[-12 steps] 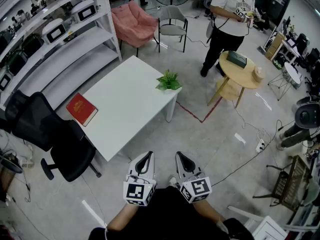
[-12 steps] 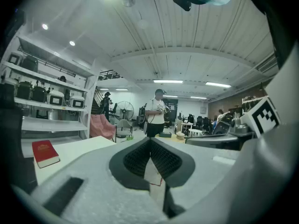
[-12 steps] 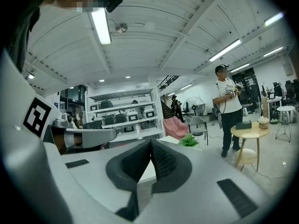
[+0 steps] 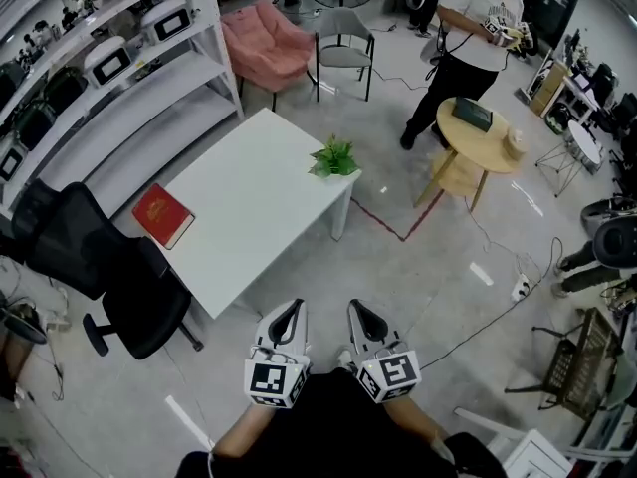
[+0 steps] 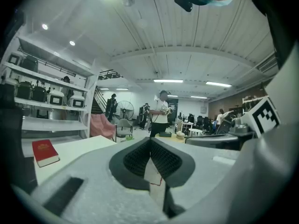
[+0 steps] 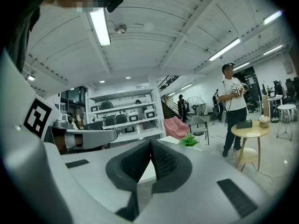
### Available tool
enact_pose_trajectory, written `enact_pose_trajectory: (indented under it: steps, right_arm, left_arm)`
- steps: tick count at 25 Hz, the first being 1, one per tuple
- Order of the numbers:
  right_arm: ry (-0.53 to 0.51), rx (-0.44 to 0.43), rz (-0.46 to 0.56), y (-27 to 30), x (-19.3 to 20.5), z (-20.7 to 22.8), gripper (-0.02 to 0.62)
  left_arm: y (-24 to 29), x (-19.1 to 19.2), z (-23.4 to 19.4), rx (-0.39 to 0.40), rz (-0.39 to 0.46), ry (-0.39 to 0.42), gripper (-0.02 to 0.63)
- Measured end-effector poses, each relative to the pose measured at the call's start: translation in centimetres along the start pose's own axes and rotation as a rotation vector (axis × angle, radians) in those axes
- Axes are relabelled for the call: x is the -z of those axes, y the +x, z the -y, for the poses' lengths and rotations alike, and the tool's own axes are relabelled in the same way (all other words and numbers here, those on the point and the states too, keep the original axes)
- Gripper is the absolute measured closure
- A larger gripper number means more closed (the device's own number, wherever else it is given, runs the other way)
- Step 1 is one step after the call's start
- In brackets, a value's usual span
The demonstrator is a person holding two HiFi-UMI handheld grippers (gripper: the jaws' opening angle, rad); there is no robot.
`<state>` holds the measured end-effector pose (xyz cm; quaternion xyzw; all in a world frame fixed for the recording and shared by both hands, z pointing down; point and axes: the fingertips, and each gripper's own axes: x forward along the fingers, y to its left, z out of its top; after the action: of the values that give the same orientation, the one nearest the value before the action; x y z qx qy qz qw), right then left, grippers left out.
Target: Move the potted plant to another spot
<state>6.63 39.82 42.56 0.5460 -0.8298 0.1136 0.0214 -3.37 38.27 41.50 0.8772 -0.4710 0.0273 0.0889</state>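
One small green potted plant (image 4: pixel 334 157) stands on the white rectangular table (image 4: pixel 249 207), right at the corner nearest the round wooden side table (image 4: pixel 481 139). One red book (image 4: pixel 162 216) lies at the opposite end, well apart from the plant. The two grippers hang low by the person's body, short of the table. Both the left gripper (image 4: pixel 291 315) and the right gripper (image 4: pixel 358 315) have their jaws pressed together, nothing between them. One black office chair (image 4: pixel 95 262) sits beside the book's end.
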Motion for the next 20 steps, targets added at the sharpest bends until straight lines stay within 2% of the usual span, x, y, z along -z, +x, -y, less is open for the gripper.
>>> enact_pose_trajectory:
  steps: [6,20]
  right_arm:
    - [0.010,-0.032,-0.003,-0.4,0.0,0.4,0.584]
    - [-0.006,-0.117,-0.017,-1.7,0.9,3.3,0.583]
  left_arm:
    - [0.2,0.4,0.8,-0.002,-0.008,0.016,0.589]
    - [0.8,1.3,3.6,-0.097,-0.029,-0.029,0.589]
